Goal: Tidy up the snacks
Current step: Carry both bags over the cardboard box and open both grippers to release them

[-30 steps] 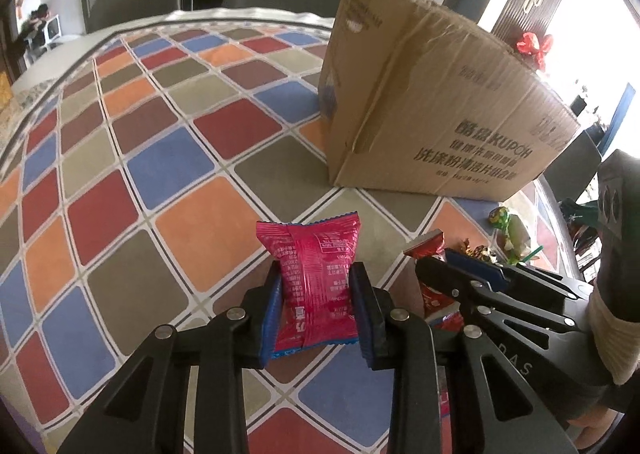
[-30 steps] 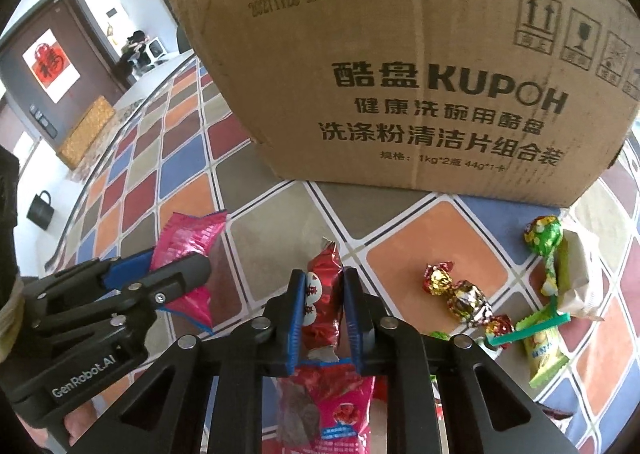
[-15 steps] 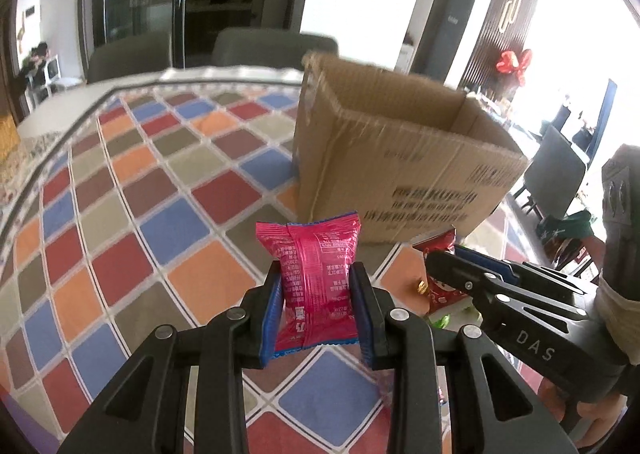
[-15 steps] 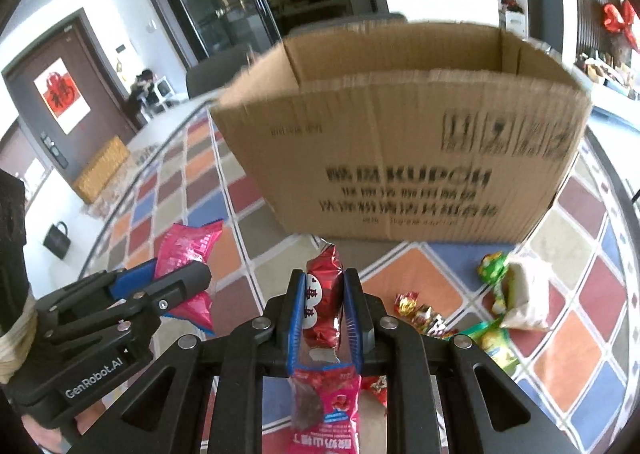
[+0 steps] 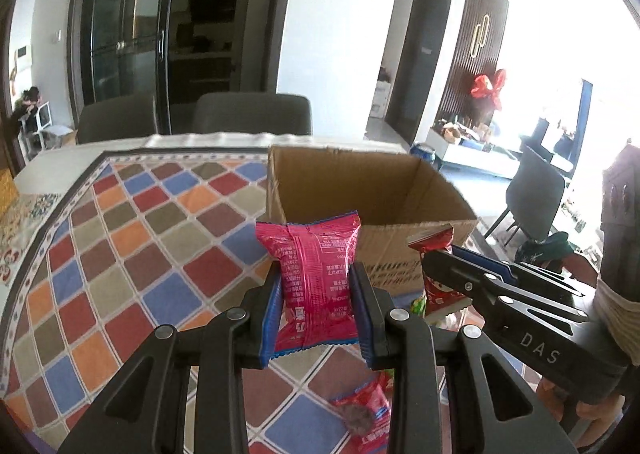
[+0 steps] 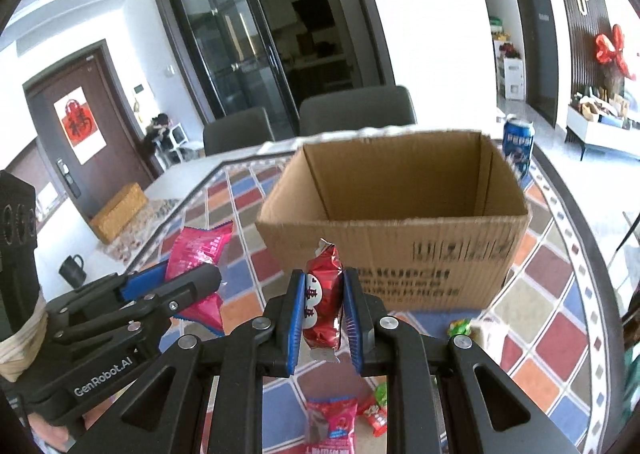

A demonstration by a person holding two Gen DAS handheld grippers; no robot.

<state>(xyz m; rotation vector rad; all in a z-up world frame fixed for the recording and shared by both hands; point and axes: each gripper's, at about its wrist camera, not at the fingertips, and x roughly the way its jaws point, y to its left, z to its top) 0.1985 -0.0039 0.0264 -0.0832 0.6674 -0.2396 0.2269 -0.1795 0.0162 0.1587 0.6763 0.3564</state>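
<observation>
You see a matt, ribbed corrugated cardboard box [image 6: 394, 250] on the table's [image 5: 132, 254] smooth, printed cloth. The pink packet [image 5: 318, 278] and red packet [image 6: 324, 304] are glossy, crinkled foil. Each claw is matt black plastic with blue ridged pads [image 6: 295, 318].

So from where I'm driving this, the cardboard box [image 6: 394, 250] sits on the tabletop [image 5: 132, 254] straight ahead, open side up. My left hand-held gripper [image 5: 318, 294] is up in front of it with a snack packet [image 5: 316, 282] between its fingers, and the right hand-held gripper [image 6: 323, 308] is just beside it on the right with a smaller snack pouch [image 6: 324, 306]. A soda can [image 6: 518, 144] stands behind the box's right corner. Loose snack packs [image 6: 334, 424] lie on the tabletop below the grippers, more candies [image 6: 460, 328] at the box's near right. Two chairs [image 6: 356, 110] stand behind the far edge.
</observation>
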